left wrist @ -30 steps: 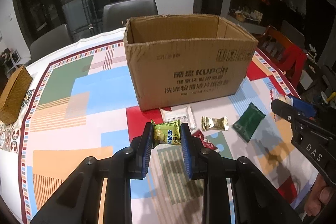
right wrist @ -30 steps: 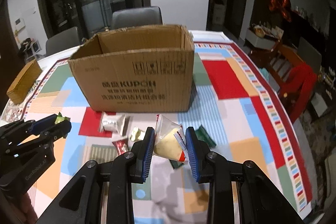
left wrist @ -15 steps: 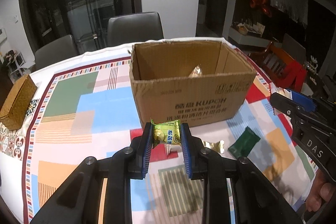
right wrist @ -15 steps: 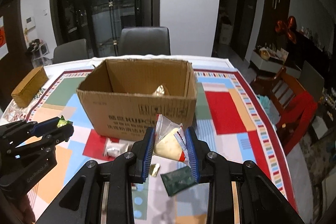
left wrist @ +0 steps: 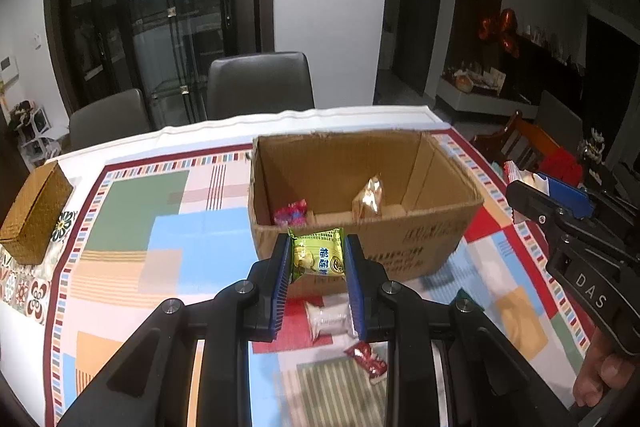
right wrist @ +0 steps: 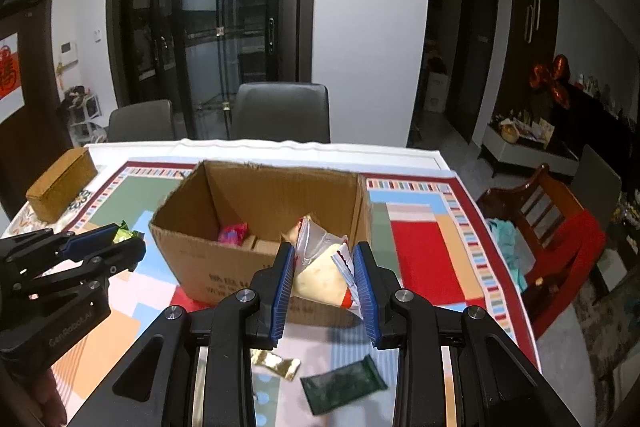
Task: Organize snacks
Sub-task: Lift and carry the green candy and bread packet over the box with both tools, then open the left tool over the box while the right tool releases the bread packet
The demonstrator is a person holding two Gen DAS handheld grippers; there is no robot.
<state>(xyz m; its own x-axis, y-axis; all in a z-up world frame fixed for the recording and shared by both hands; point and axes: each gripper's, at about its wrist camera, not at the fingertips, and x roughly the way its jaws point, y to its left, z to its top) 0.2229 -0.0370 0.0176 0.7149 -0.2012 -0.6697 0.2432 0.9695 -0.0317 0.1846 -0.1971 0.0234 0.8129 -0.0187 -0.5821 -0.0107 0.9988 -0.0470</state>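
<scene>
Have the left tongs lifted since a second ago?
Yes. The left tongs rose: the cardboard box interior now shows, where only its front wall did.

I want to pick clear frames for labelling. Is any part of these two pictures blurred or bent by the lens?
Left wrist view: the cardboard box front print is smeared; walls and door frames bow. Right wrist view: similar bowing, corners black, green packet soft.

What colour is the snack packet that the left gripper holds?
Yellow-green, with blue print; the snack packet shows best in the left wrist view.
</scene>
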